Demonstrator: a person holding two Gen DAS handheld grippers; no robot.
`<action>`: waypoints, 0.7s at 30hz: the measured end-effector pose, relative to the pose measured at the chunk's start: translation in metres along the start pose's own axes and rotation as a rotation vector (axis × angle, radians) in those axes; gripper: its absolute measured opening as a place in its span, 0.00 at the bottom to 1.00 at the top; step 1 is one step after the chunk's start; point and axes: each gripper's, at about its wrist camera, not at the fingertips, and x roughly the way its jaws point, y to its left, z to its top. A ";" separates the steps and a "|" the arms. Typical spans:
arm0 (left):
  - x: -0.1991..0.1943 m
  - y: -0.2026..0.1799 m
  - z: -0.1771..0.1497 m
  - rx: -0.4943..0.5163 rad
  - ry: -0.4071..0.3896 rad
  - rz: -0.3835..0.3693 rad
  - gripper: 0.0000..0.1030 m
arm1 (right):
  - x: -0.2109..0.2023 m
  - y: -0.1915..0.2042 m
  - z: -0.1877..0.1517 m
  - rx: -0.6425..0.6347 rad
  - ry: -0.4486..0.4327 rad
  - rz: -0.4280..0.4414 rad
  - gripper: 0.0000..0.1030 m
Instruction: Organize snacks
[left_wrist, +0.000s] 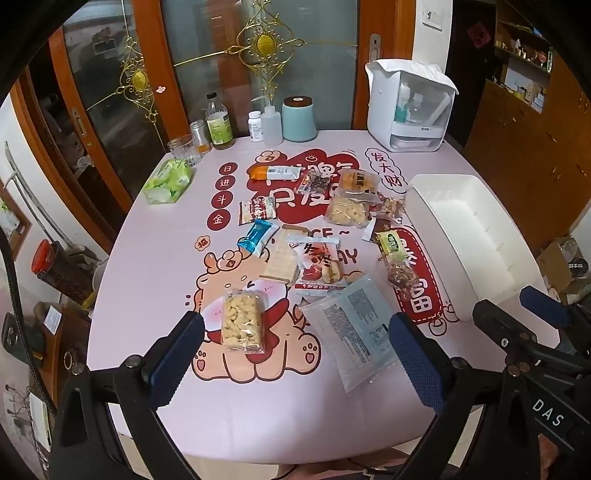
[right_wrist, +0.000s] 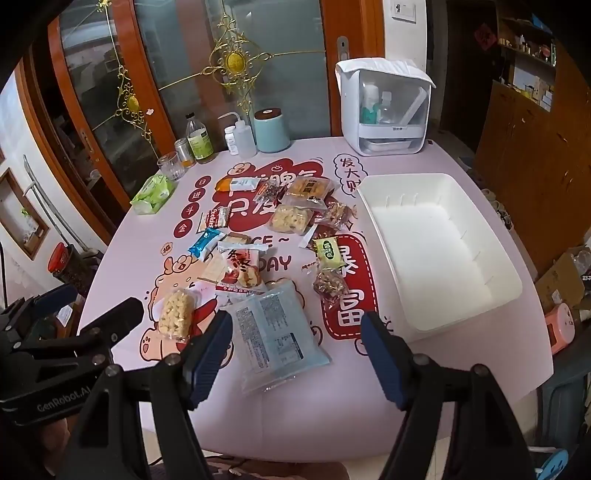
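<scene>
A pink printed tablecloth (left_wrist: 155, 258) is spread over the table, and a green tissue pack (left_wrist: 168, 181) is laid near its left edge. Along the far edge a glass (left_wrist: 183, 149), a bottle (left_wrist: 219, 123), a pill jar (left_wrist: 255, 125), a squeeze bottle (left_wrist: 271, 125), a teal canister (left_wrist: 299, 118) and a white dispenser (left_wrist: 406, 107) are lined up before glazed wooden doors (left_wrist: 207, 55)

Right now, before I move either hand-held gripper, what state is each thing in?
Left hand-held gripper: open, holding nothing.
Right hand-held gripper: open, holding nothing.
White bin: upright, empty.
Blue flat packet: sealed, lying flat on the table.
Puffed snack pack: sealed, flat on the table.
Red-and-white packet: sealed, resting partly on the blue flat packet.
Glass cup: upright, looks empty.
Teal canister: upright, lid on.
</scene>
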 end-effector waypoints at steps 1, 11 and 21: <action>0.000 0.001 0.001 0.000 0.000 0.001 0.97 | 0.001 0.000 -0.001 0.002 0.001 0.002 0.70; 0.003 0.008 -0.001 -0.009 -0.008 -0.007 0.97 | -0.003 0.005 0.000 0.002 -0.013 0.027 0.70; 0.007 0.010 0.004 -0.012 -0.004 -0.017 0.97 | -0.002 0.008 0.002 0.005 -0.011 0.032 0.70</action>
